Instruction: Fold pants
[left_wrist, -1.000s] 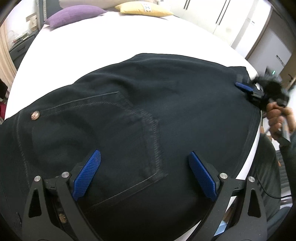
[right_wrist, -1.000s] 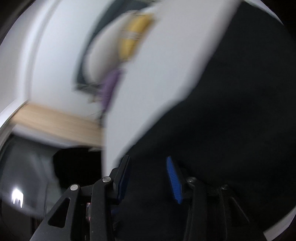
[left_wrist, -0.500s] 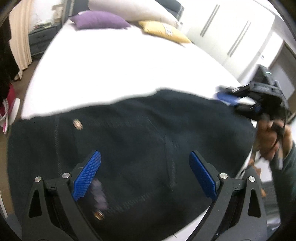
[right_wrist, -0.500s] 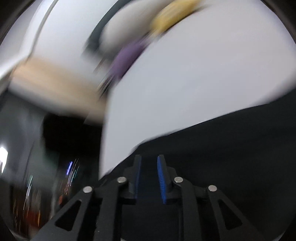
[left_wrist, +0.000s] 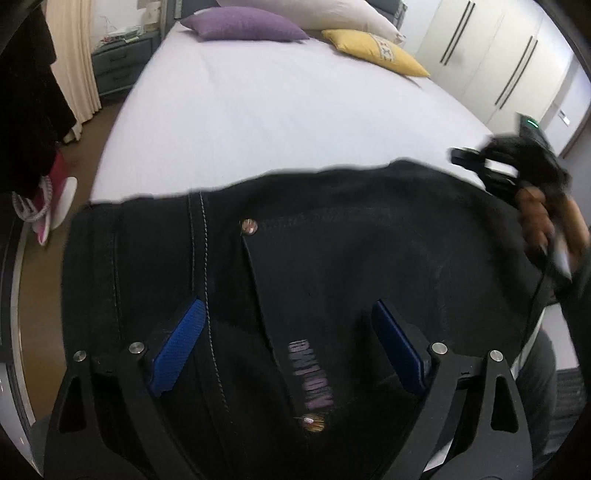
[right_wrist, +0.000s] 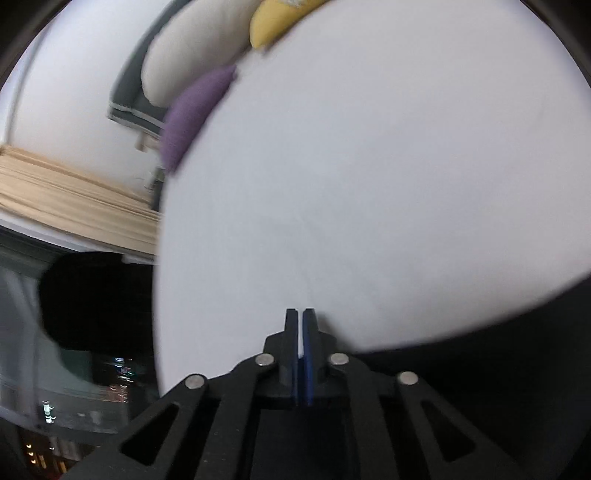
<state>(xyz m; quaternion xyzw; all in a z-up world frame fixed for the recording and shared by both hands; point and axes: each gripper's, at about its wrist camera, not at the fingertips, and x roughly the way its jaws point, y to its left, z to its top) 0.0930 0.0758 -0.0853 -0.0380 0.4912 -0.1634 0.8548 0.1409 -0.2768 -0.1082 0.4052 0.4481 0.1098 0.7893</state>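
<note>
bed (left_wrist: 295, 110): white, bare ahead | pants (left_wrist: 369, 258): dark denim, on near edge, now drawn closer, more sheet showing beyond | left gripper (left_wrist: 291, 347): above waistband, spread wide, closing slightly, clamping nothing | right gripper (right_wrist: 300, 332): closing, nearly together; cloth between pads unclear | fold not yet begun

Two wrist fisheyes, both facing up the bed (left_wrist: 280, 110).
My left looks steeply down, close over the pants (left_wrist: 369, 251); my right grazes the sheet; both share the purple pillow (left_wrist: 243, 24).
</note>
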